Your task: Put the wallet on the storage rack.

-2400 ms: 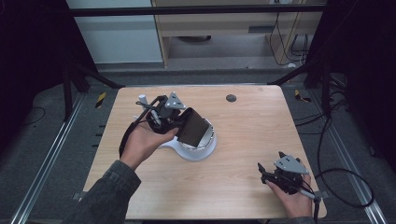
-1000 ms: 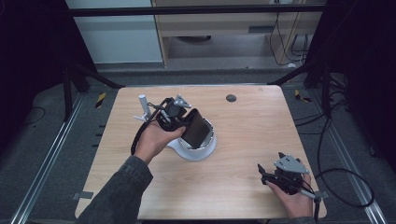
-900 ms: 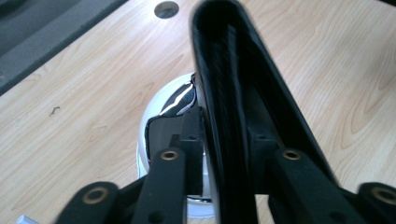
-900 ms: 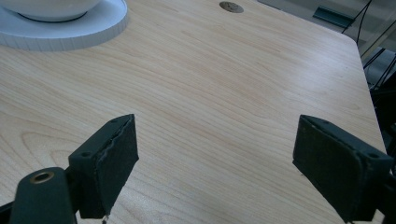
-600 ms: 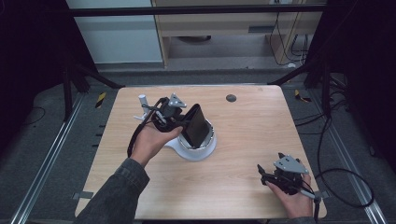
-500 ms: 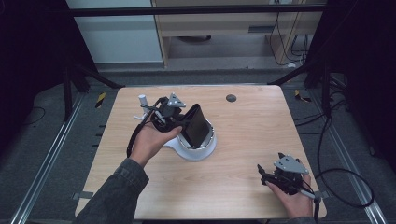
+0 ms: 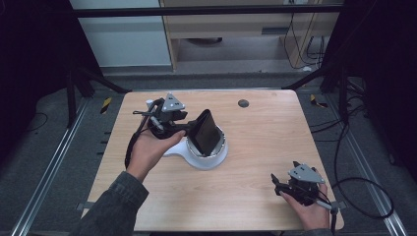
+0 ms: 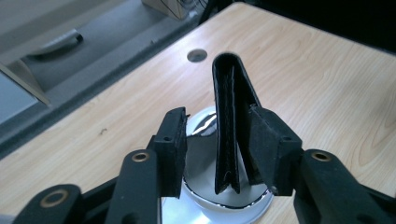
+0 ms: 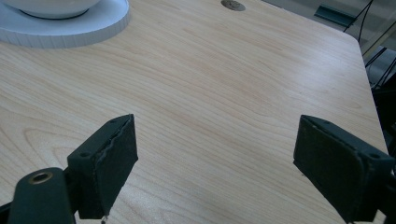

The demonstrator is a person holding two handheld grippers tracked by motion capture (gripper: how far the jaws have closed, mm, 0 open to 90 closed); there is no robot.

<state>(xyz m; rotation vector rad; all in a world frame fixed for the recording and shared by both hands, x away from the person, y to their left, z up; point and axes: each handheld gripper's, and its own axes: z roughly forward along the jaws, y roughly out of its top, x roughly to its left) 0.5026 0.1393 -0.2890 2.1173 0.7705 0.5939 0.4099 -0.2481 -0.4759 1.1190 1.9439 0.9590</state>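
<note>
Wooden desk [image 7: 255, 147] on a dark metal frame, grey floor around it: black wallet standing in a bowl.
Black wallet [image 7: 205, 132] stands on edge, leaning, inside the shiny bowl [image 7: 216, 150] on a white base [image 7: 201, 161] near desk centre. Left gripper [image 8: 215, 144] has just been opening; the wallet sits between its jaws, one pad clear of it, the other close against it. Right gripper [image 9: 215, 163] rests released at the near right corner, nothing between its jaws.
</note>
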